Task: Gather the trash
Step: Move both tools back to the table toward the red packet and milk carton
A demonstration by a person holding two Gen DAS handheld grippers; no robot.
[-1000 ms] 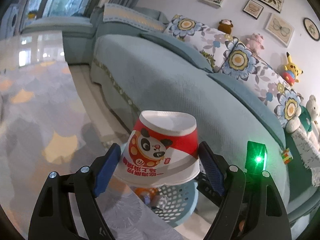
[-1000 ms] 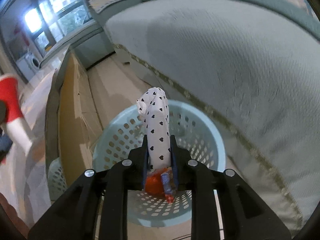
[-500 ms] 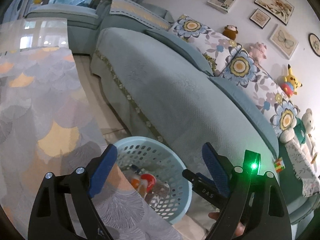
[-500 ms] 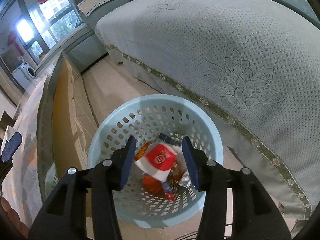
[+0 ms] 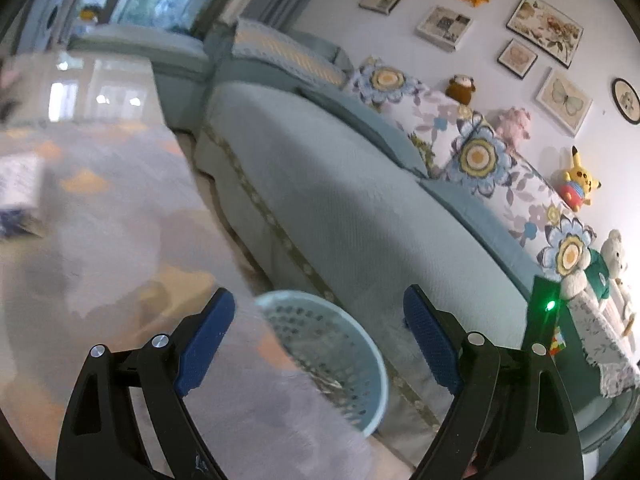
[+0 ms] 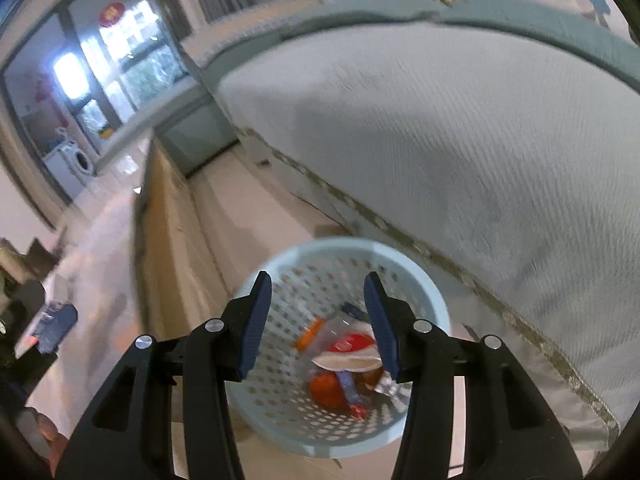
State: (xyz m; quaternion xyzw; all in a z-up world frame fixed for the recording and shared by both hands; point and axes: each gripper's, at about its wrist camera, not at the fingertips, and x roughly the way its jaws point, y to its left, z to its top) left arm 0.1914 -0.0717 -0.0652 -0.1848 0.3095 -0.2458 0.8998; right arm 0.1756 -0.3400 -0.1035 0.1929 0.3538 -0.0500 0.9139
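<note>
A light blue perforated basket [image 6: 420,280] stands on the floor between the sofa and a low table. It holds trash: a red and white paper cup [image 6: 352,350] and orange and blue wrappers [image 6: 340,394]. My right gripper [image 6: 318,308] is open and empty, above the basket. My left gripper [image 5: 318,318] is open and empty, above the table edge, with the basket [image 5: 360,344] just beyond it. A white and blue item [image 5: 18,196] lies on the table at far left, blurred.
A pale blue sofa [image 5: 340,200] with floral cushions [image 5: 476,152] and plush toys runs along the right. The low table has a grey patterned cloth [image 5: 120,240] and a wooden side [image 6: 172,248]. Framed pictures hang on the wall.
My left gripper let go of the panda cup and my right let go of the heart-print paper; both landed in the basket. Both grippers have opened and pulled back upward.
</note>
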